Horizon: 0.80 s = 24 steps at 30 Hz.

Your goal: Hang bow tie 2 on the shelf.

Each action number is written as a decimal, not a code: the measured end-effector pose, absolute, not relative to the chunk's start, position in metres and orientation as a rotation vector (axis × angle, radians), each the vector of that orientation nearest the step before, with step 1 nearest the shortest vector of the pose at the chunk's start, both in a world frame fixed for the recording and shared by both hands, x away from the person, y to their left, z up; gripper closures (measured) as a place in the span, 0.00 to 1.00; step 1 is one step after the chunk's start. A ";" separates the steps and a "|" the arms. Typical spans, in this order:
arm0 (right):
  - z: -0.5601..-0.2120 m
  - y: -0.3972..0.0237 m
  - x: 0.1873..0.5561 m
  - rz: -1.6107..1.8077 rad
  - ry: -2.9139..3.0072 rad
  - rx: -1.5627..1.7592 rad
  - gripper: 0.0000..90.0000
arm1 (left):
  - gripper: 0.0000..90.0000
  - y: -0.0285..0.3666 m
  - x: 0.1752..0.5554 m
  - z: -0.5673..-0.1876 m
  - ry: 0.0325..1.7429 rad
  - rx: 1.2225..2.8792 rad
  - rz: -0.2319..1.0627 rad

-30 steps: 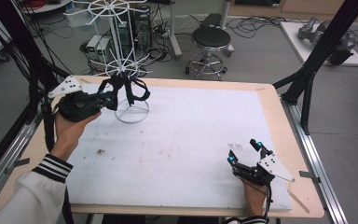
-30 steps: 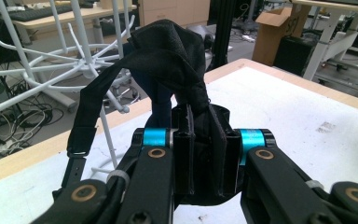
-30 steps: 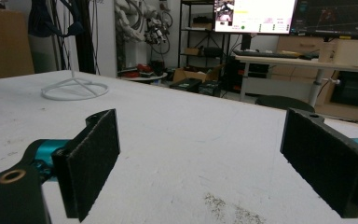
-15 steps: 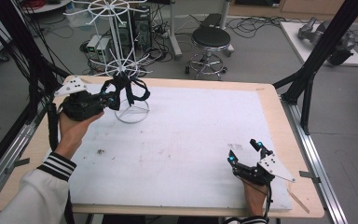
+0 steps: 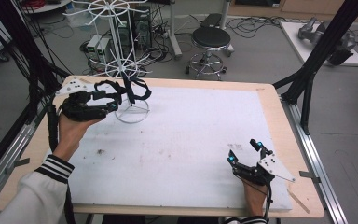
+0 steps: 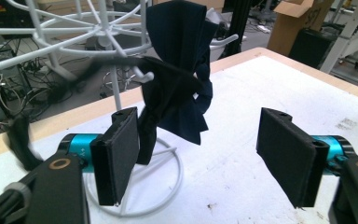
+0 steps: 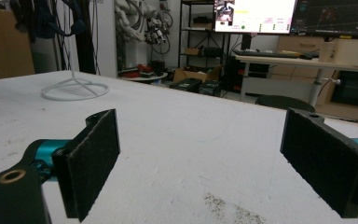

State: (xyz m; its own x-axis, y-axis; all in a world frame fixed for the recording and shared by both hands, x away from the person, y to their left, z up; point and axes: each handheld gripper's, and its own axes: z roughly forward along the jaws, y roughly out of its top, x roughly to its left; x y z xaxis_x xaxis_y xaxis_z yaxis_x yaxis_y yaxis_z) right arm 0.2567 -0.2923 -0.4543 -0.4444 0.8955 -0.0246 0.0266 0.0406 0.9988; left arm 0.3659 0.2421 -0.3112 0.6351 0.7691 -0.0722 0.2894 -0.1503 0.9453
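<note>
Left gripper (image 5: 113, 99) sitting at the mat's 10 o'clock, jaws just opening, nothing clamped. Dark cloth (image 6: 179, 79) hanging on the rack (image 5: 129, 88) just past the jaws; its far folds are hard to make out, and the rack top is cut off. Right gripper (image 5: 244, 151) resting at 5 o'clock, jaws apart, empty. White mat (image 5: 191, 140) showing smudges; stool (image 5: 209, 39) and cables lying behind.

High cam looks down over the table (image 5: 270, 100). Both gripper cams sit low; all share the white rack (image 5: 131, 114) (image 6: 121, 56) (image 7: 74, 88).
</note>
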 end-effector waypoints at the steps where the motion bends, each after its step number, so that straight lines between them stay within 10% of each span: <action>1: -0.454 -0.292 0.257 1.494 1.584 0.955 0.12 | 0.32 0.243 0.365 -0.312 0.870 1.723 0.532; 24: -0.454 -0.292 0.256 1.491 1.583 0.947 0.12 | 0.15 0.279 0.325 -0.361 0.687 1.683 0.577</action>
